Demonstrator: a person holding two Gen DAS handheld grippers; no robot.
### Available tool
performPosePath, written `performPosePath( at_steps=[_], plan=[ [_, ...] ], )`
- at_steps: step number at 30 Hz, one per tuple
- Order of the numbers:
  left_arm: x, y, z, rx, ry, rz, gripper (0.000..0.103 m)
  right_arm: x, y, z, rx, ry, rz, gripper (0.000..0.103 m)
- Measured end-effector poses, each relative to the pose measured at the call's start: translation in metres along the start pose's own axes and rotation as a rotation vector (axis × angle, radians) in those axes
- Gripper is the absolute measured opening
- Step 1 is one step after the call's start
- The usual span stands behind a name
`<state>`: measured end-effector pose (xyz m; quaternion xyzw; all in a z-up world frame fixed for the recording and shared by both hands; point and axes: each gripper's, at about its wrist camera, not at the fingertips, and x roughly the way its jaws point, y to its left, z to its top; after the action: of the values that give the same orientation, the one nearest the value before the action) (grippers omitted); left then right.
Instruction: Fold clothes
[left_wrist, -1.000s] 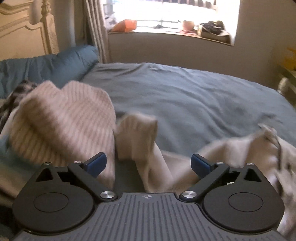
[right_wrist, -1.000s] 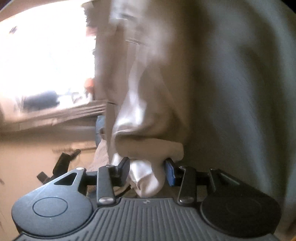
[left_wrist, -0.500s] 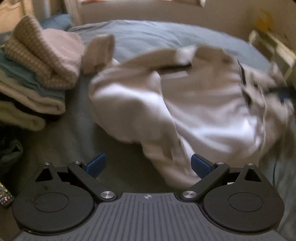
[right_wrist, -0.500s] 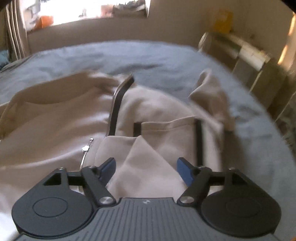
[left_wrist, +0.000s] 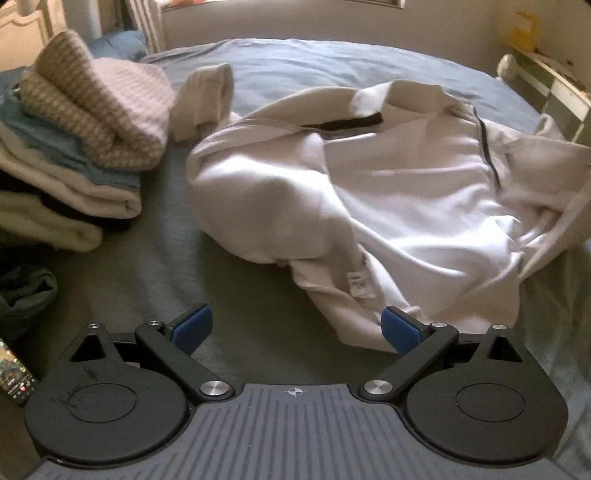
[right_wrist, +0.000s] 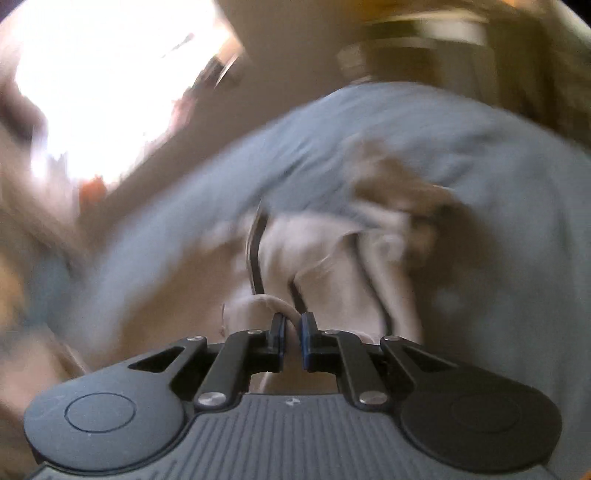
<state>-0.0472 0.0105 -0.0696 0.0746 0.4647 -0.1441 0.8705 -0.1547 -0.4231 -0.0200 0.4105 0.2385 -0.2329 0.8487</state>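
Across the right wrist view, heavy motion blur is spread, so that only the bright window (right_wrist: 110, 85) at far left and the blue bedspread (right_wrist: 498, 206) can be made out with any certainty. One cream zip-up garment (left_wrist: 388, 192) is seen crumpled on the blue bedspread (left_wrist: 314, 62), right of centre in the left wrist view, its right edge cut off by the frame and a white label shown near its near hem. The left gripper (left_wrist: 295, 328) is held with its two blue-padded fingers wide apart and nothing between them; the near hem of the garment lies just beside the right pad. The right gripper (right_wrist: 292, 332) is closed narrowly on a fold of the cream garment (right_wrist: 314, 266), beside a dark zip strip. One stack of folded clothes (left_wrist: 74, 155) is seen at the left, topped by a striped knit; its layers cannot be counted surely. A pale headboard (left_wrist: 26, 22) is partly cut off at far left, and pale furniture (left_wrist: 554, 88) stands at far right.
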Motion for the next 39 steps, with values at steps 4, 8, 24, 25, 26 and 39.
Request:
performPosePath(
  at_steps=[4, 8, 24, 25, 26, 39],
  plan=[
    [0.001, 0.007, -0.004, -0.043, 0.010, 0.024, 0.099, -0.095, -0.093, -0.026, 0.437, -0.166, 0.084, 0.010],
    [-0.003, 0.012, -0.010, -0.075, 0.028, 0.028, 0.099, -0.149, -0.174, -0.084, 0.749, -0.264, 0.065, 0.000],
    [-0.003, 0.039, -0.026, -0.106, 0.065, 0.087, 0.099, -0.090, -0.085, -0.101, 0.382, 0.243, 0.246, 0.046],
    [0.000, 0.040, -0.028, -0.110, 0.074, 0.084, 0.099, -0.075, -0.065, -0.111, 0.355, 0.325, 0.285, 0.053],
    [0.002, 0.040, -0.030, -0.113, 0.082, 0.081, 0.099, -0.059, -0.045, -0.122, 0.329, 0.407, 0.322, 0.058],
    [0.024, 0.049, -0.043, -0.162, 0.125, -0.029, 0.099, 0.071, -0.025, -0.265, 0.719, 0.606, 0.295, 0.070]
  ],
)
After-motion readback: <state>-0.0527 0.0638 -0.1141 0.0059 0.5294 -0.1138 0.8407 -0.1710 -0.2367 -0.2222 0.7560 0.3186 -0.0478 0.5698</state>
